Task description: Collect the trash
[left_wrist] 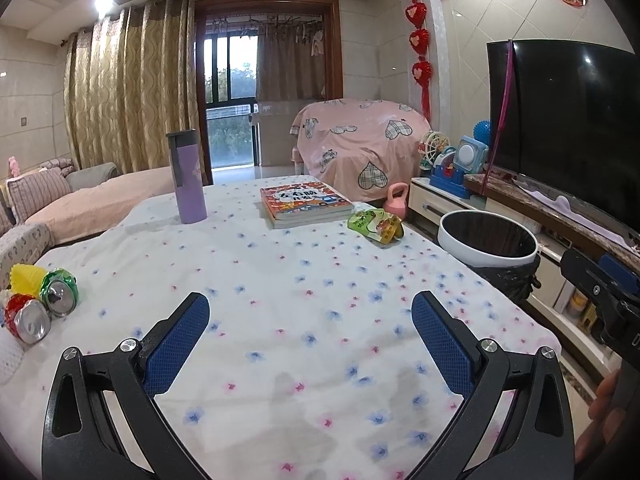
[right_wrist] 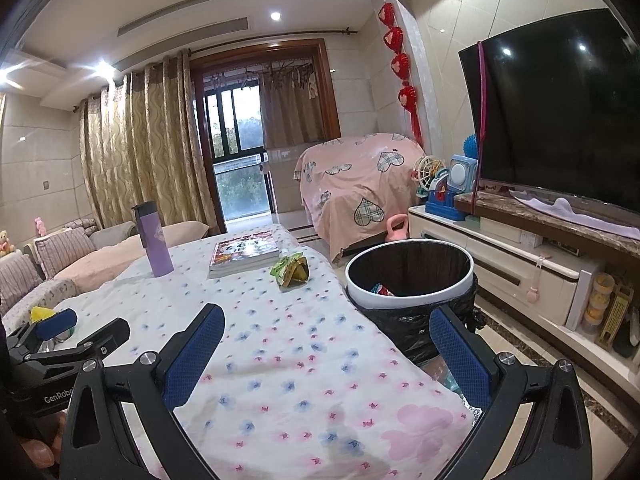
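Trash — a green wrapper [left_wrist: 375, 226] by the bin [left_wrist: 486, 240] — lies untouched; both tools [left_wrist: 310, 308] [right_wrist: 326, 320] spread, empty.

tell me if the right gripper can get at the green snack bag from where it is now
Probably yes. The right gripper is open and empty, and only bare tablecloth lies between it and the green snack bag, beside the books.
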A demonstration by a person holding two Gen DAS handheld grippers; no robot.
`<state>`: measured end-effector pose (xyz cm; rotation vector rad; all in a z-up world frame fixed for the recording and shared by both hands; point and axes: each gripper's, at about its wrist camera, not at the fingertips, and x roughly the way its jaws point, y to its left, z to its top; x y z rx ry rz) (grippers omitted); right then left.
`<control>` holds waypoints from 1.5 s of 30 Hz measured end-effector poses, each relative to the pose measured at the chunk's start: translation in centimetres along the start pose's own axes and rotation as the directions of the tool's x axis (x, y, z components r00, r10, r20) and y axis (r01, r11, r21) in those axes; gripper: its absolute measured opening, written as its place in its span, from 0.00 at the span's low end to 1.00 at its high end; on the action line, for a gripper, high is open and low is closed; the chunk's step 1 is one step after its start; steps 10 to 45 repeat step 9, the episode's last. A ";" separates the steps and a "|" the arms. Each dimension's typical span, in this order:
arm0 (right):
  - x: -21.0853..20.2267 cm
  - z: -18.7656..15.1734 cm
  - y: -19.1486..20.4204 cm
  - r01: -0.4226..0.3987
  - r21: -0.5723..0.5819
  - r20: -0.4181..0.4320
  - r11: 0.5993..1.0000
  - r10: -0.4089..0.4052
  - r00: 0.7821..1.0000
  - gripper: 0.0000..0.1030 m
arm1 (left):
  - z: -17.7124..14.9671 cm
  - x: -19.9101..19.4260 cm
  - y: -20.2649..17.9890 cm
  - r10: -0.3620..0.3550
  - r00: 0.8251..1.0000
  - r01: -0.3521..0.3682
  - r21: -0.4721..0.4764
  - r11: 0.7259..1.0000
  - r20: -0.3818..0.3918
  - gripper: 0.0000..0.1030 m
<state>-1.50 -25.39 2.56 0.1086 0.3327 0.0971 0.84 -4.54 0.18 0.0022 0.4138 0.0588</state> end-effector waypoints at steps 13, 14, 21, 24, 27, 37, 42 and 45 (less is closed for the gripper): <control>0.4 0.0 -0.1 -0.004 0.006 -0.014 1.000 0.004 1.000 1.00 | -0.1 0.3 -0.2 -0.007 1.000 0.007 0.005 1.000 -0.013 1.00; 0.4 0.0 -0.1 -0.004 0.006 -0.014 1.000 0.004 1.000 1.00 | -0.1 0.3 -0.2 -0.007 1.000 0.007 0.005 1.000 -0.013 1.00; 0.4 0.0 -0.1 -0.004 0.006 -0.014 1.000 0.004 1.000 1.00 | -0.1 0.3 -0.2 -0.007 1.000 0.007 0.005 1.000 -0.013 1.00; 0.4 0.0 -0.1 -0.004 0.006 -0.014 1.000 0.004 1.000 1.00 | -0.1 0.3 -0.2 -0.007 1.000 0.007 0.005 1.000 -0.013 1.00; 0.4 0.0 -0.1 -0.004 0.006 -0.014 1.000 0.004 1.000 1.00 | -0.1 0.3 -0.2 -0.007 1.000 0.007 0.005 1.000 -0.013 1.00; 0.4 0.0 -0.1 -0.004 0.006 -0.014 1.000 0.004 1.000 1.00 | -0.1 0.3 -0.2 -0.007 1.000 0.007 0.005 1.000 -0.013 1.00; 0.4 0.0 -0.1 -0.004 0.006 -0.014 1.000 0.004 1.000 1.00 | -0.1 0.3 -0.2 -0.007 1.000 0.007 0.005 1.000 -0.013 1.00; 0.4 0.0 -0.1 -0.004 0.006 -0.014 1.000 0.004 1.000 1.00 | -0.1 0.3 -0.2 -0.007 1.000 0.007 0.005 1.000 -0.013 1.00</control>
